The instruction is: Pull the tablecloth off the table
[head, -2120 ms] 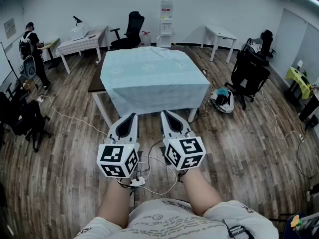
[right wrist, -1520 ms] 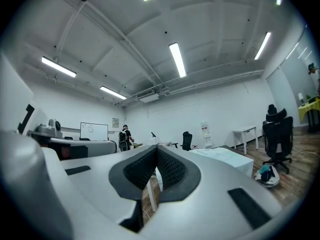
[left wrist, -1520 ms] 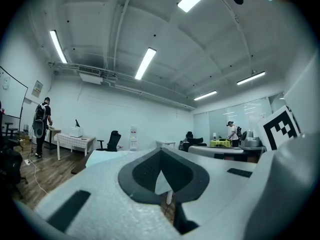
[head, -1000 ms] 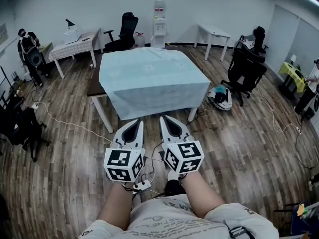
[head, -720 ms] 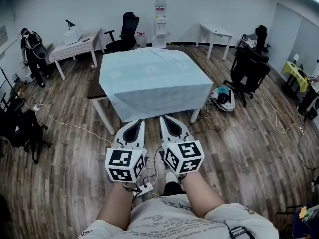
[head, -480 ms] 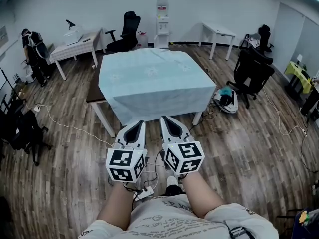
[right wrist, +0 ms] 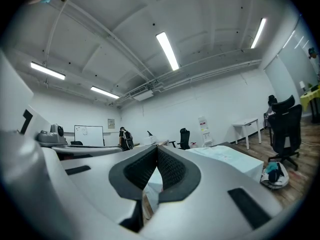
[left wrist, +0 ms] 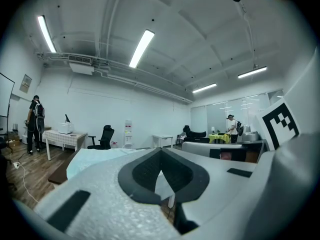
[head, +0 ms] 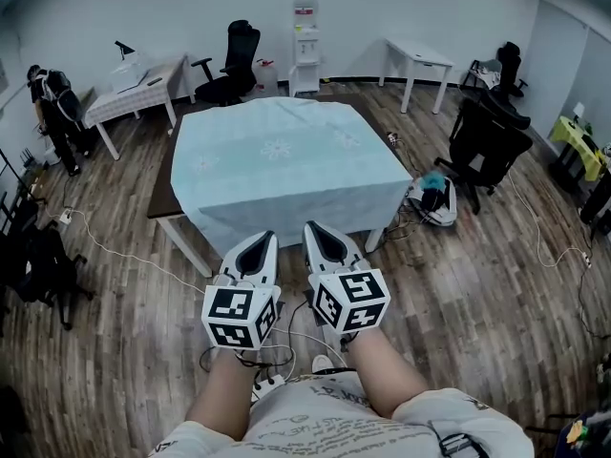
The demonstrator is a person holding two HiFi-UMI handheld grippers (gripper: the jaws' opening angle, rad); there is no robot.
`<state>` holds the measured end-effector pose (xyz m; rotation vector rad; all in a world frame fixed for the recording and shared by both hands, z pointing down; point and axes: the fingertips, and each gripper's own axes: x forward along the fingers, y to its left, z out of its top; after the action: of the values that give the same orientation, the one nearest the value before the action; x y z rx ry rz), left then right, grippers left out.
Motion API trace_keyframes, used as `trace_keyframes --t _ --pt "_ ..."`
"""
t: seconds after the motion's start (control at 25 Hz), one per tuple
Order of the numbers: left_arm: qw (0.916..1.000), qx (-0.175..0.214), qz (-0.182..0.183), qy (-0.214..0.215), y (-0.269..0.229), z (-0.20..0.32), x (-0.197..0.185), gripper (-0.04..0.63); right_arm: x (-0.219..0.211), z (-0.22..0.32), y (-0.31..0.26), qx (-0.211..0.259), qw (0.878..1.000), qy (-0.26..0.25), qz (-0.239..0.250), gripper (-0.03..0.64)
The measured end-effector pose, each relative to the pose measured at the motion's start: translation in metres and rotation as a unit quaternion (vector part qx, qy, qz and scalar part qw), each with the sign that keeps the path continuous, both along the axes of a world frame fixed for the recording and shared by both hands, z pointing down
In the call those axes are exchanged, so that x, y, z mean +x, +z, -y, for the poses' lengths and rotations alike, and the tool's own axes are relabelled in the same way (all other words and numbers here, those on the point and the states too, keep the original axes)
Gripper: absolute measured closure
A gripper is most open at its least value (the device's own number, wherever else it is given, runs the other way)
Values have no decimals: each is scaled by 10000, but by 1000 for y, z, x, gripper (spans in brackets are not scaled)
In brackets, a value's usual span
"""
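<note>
The tablecloth (head: 286, 160), light blue, lies spread flat over the bench (head: 163, 179) at the centre of the room, and its near edge hangs down over the near side. A dark strip of the bench top shows uncovered along the left edge. The left hand-held gripper (head: 261, 237) and the right hand-held gripper (head: 311, 226) are held side by side on the near side of the bench, and both point toward the hanging near edge of the cloth. In the left gripper view, the jaws of the left hand-held gripper (left wrist: 160, 149) are pressed together with nothing between them, and the tablecloth (left wrist: 97, 156) lies ahead, apart from the tips. In the right gripper view, the jaws of the right hand-held gripper (right wrist: 156, 148) are likewise pressed together and empty, with the tablecloth (right wrist: 225, 156) ahead and to the right. On the far side of the room stand a black office chair (head: 234, 60), a water dispenser (head: 304, 31) and a white desk (head: 420, 57). A person (head: 52, 103) stands at the far left. A second black chair (head: 496, 136) stands to the right of the bench, with a bag (head: 434, 194) on the wooden floor (head: 477, 284) beside it.
</note>
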<state>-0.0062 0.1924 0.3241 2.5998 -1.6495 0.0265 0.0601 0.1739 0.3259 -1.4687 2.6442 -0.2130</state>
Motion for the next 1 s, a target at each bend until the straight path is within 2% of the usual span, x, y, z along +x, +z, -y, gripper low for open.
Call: trace_keyframes --t 0.36,0.56,0.72,1.0 --pt "9998 -89 48 -180 2 85 41 586 41 85 0 -47 9997 -226 -45 603" --pt "9995 -238 106 -179 18 108 55 586 61 112 17 -516 9969 -357 468 603" --pt "9992 -336 129 -161 26 128 60 586 70 131 28 -525 9976 -246 388 603" --pt "9994 -272 116 -174 30 171 56 586 70 176 38 -511 9983 -132 232 603"
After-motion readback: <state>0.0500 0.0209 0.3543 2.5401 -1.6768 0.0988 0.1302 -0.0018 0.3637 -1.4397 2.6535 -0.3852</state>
